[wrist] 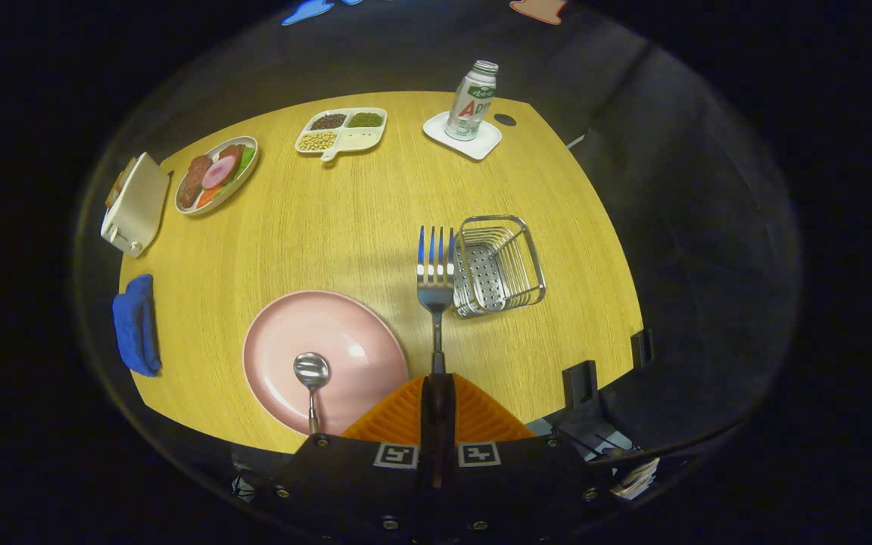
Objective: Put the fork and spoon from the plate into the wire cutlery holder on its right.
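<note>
My gripper [436, 382] is shut on the handle of a steel fork [434, 265], which sticks straight out ahead of the fingers, tines forward, lifted above the wooden table [345, 219]. The fork's tines reach up beside the left rim of the wire cutlery holder [498, 263], which stands just right of them and holds nothing that I can see. A pink plate [337, 333] lies to the left of the fingers. On it rests a steel spoon [312, 378], bowl pointing away from me, handle running under the gripper body.
At the far side stand a bottle [472, 100] on a white coaster, a divided dish of beans [341, 130] and an oval plate of food [216, 174]. A white toaster [135, 204] and a blue cloth [135, 324] sit at the left edge. Black clamps [580, 382] grip the near right edge.
</note>
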A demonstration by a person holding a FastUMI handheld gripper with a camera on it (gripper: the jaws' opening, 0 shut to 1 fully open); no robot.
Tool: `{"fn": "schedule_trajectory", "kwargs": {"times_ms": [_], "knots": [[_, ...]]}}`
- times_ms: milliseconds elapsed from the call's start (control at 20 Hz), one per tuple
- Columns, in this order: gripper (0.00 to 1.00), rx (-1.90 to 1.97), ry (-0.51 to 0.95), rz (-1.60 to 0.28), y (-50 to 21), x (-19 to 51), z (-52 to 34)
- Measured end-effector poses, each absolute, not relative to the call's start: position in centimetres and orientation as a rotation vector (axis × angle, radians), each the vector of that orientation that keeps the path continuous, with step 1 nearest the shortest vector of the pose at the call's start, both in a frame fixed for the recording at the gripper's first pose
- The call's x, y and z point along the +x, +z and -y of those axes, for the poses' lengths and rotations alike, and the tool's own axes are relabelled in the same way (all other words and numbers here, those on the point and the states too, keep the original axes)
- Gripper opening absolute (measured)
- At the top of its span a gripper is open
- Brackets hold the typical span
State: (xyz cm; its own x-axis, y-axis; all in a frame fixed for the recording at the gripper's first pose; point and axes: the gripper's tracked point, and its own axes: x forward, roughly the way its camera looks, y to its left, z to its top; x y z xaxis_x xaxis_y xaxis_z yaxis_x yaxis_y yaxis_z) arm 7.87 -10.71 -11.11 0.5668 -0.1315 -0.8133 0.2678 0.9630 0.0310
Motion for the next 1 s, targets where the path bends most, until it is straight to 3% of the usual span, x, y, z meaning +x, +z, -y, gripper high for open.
{"fn": "schedule_trajectory", "kwargs": {"times_ms": [400,1000], "knots": [[0.05,0.256,-0.289,-1.004,-12.4,8.3,15.2],[0.05,0.273,-0.222,-1.086,-14.4,9.7,15.9]]}}
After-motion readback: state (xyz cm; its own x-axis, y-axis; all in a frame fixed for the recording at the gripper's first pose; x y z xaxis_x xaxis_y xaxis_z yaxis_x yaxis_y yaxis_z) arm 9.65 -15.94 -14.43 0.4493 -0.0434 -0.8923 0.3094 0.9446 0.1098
